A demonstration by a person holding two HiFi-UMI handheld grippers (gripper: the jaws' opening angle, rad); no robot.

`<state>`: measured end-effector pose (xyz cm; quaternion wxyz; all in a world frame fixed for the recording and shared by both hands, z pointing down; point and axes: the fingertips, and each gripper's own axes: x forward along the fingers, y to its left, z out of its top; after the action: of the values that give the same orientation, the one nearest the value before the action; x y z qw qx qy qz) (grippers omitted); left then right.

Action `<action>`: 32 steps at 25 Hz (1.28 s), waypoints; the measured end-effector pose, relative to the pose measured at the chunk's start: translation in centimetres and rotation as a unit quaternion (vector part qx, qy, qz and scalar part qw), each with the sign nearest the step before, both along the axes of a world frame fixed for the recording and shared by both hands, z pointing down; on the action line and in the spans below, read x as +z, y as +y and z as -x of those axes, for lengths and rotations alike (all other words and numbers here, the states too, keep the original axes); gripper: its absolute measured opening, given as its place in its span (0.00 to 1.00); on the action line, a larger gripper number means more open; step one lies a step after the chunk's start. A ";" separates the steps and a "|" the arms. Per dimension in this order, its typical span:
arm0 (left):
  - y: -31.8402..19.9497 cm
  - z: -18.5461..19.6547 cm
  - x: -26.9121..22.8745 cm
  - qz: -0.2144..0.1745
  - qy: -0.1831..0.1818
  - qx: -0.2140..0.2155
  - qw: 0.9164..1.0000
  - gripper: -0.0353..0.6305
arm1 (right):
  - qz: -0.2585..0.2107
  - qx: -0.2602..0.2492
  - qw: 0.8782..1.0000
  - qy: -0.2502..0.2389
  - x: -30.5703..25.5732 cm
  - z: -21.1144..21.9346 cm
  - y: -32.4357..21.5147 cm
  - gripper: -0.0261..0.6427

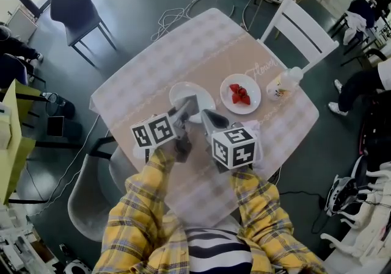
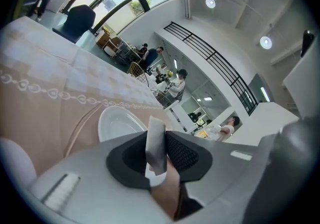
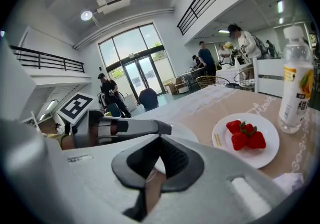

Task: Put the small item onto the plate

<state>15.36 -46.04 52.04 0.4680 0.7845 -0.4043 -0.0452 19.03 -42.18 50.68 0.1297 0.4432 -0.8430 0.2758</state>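
Two plates are sitting on the table (image 1: 183, 53): the empty plate (image 1: 183, 91), and just right of it a second plate (image 1: 253, 104) carrying strawberries (image 1: 239, 93). Bottle (image 1: 285, 82) is standing upright further right of the plate, past the strawberries.

Left gripper (image 1: 192, 103) is reaching in from the plate's near side, its tips overlapping the near rim in the head view. Its jaws are standing only slightly apart and clamping the item (image 2: 156, 144), a thin pale slab held on edge and sticking up past the pads. So the item is riding in the left gripper at the plate's near edge, not lying on it. The left gripper view is showing the plate's bowl just beyond the jaws; can't tell how high above it.

Right gripper (image 3: 160, 154) is hanging just near-right of the plate, beside the left gripper, pads pressing together with nothing between them.
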 end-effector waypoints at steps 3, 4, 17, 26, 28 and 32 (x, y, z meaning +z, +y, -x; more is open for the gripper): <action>-0.3 -0.4 0.6 0.010 -0.021 0.010 1.000 0.18 | 0.002 -0.001 1.000 -0.002 0.2 0.0 -0.2 0.04; -0.4 -0.6 0.7 0.014 -0.025 0.014 0.999 0.18 | 0.002 -0.001 1.000 -0.002 0.1 0.1 -0.2 0.04; -0.6 -1.1 2.3 0.025 -0.106 0.045 0.993 0.19 | 0.008 -0.006 1.000 -0.007 0.5 0.2 -0.2 0.04; -1.2 1.5 3.1 -0.008 -0.253 0.020 0.967 0.41 | 0.007 -0.007 1.000 -0.006 0.5 0.3 -0.2 0.04; -1.3 2.0 3.3 -0.017 -0.280 0.013 0.960 0.47 | 0.007 -0.007 1.000 -0.006 0.5 0.3 -0.1 0.04; -1.3 2.8 2.7 -0.024 -0.279 -0.015 0.960 0.55 | 0.009 -0.006 1.000 -0.005 0.6 0.1 0.1 0.04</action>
<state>12.59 -47.37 54.73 0.3168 0.7708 -0.5296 0.1584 18.91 -42.06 51.23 0.1313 0.4359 -0.8436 0.2849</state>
